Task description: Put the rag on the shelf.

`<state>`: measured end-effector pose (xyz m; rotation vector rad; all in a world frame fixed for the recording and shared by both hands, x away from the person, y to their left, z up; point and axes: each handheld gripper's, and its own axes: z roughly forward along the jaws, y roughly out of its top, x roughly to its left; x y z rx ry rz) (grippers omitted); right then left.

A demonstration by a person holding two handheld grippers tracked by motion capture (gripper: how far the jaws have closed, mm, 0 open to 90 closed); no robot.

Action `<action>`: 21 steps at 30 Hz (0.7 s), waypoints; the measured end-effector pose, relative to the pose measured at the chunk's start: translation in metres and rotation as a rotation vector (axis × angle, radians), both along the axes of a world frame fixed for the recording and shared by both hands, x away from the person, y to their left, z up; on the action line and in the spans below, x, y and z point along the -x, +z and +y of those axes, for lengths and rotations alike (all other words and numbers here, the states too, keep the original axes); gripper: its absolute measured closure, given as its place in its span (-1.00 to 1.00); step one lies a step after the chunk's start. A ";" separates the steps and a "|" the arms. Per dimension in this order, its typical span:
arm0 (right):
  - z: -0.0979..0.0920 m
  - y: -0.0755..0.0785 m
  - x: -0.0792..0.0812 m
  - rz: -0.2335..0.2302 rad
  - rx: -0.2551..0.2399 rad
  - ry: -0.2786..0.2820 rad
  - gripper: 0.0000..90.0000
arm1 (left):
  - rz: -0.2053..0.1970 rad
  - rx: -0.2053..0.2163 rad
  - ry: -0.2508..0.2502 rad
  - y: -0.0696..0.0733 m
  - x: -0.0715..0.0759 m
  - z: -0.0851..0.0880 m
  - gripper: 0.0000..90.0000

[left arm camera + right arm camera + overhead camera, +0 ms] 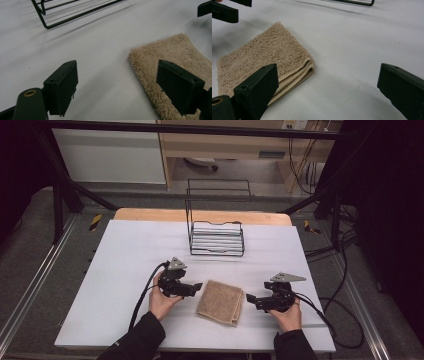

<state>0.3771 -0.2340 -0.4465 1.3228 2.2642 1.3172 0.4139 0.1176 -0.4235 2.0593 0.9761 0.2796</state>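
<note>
The left gripper [196,286] sits just left of the folded tan towel [220,302], held low over the white table [125,270] — its jaws stand wide apart with nothing between them. In the left gripper view the left gripper [117,85] has bare table under the gap, and the towel [175,57] lies under and behind the right-hand jaw; whether that jaw touches the pile I cannot tell.

The towel lies flat near the front middle of the table, between the two grippers, its folded layers showing along one edge in the right gripper view [267,62].

The right gripper [250,299] is just right of the towel, jaws spread wide and empty — none of the cloth is pinched.

Farther back stands a black wire rack [216,237], well apart from the towel. No writing or label can be read on anything here
</note>
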 end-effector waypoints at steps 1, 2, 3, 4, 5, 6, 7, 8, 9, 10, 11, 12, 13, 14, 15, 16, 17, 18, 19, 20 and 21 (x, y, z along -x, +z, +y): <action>0.001 0.000 0.000 0.005 -0.002 0.001 -0.91 | 0.009 0.001 -0.006 -0.002 -0.003 -0.006 -0.51; 0.001 0.000 0.000 0.005 -0.002 0.001 -0.91 | 0.009 0.001 -0.006 -0.002 -0.003 -0.006 -0.47; 0.001 -0.001 0.000 0.006 -0.002 0.002 -0.91 | 0.013 -0.008 -0.005 -0.003 -0.004 -0.009 -0.44; 0.001 -0.001 0.000 0.006 -0.002 0.002 -0.91 | 0.015 -0.018 -0.004 -0.004 -0.005 -0.012 -0.44; 0.001 -0.001 0.000 0.008 -0.001 0.000 -0.91 | 0.020 -0.029 -0.010 -0.006 -0.007 -0.018 -0.37; 0.001 -0.001 0.000 0.008 -0.001 0.000 -0.91 | 0.020 -0.029 -0.010 -0.006 -0.007 -0.018 -0.33; 0.001 -0.001 0.000 0.009 0.000 0.001 -0.91 | 0.025 -0.033 -0.014 -0.008 -0.009 -0.024 -0.31; 0.001 -0.001 0.000 0.009 0.000 0.001 -0.91 | 0.025 -0.033 -0.014 -0.008 -0.009 -0.024 -0.26; 0.002 -0.001 0.000 0.008 0.000 0.002 -0.90 | 0.040 -0.028 -0.016 -0.011 -0.011 -0.029 -0.20; 0.002 -0.001 0.000 0.008 0.000 0.002 -0.90 | 0.040 -0.028 -0.016 -0.011 -0.011 -0.029 -0.15; 0.002 -0.001 0.000 0.010 0.001 0.001 -0.90 | 0.057 -0.036 -0.014 -0.014 -0.013 -0.032 -0.12; 0.002 -0.001 0.000 0.010 0.001 0.001 -0.90 | 0.057 -0.036 -0.014 -0.014 -0.013 -0.032 -0.08; 0.002 -0.002 0.000 0.011 0.002 0.005 -0.89 | 0.069 -0.036 -0.012 -0.015 -0.014 -0.034 -0.02; 0.002 -0.002 0.000 0.011 0.002 0.005 -0.89 | 0.082 -0.031 -0.008 -0.017 -0.015 -0.035 -0.02; 0.002 -0.002 0.000 0.016 -0.001 0.009 -0.88 | 0.091 -0.028 -0.008 -0.019 -0.016 -0.036 0.07; 0.002 -0.002 0.000 0.016 -0.001 0.009 -0.88 | 0.101 -0.026 -0.008 -0.020 -0.017 -0.037 0.07; 0.002 -0.002 0.000 0.013 0.000 0.011 -0.86 | 0.106 -0.020 -0.011 -0.021 -0.018 -0.038 0.18; 0.002 -0.002 0.000 0.013 0.000 0.011 -0.86 | 0.106 -0.020 -0.011 -0.021 -0.018 -0.038 0.22; 0.003 -0.002 0.000 0.018 -0.006 0.010 -0.84 | 0.110 -0.015 -0.010 -0.021 -0.018 -0.039 0.22; 0.003 -0.002 -0.001 0.015 -0.010 0.012 -0.82 | 0.112 -0.006 -0.010 -0.021 -0.018 -0.040 0.27; 0.003 -0.002 -0.001 0.013 -0.014 0.012 -0.78 | 0.115 -0.003 -0.013 -0.021 -0.019 -0.041 0.33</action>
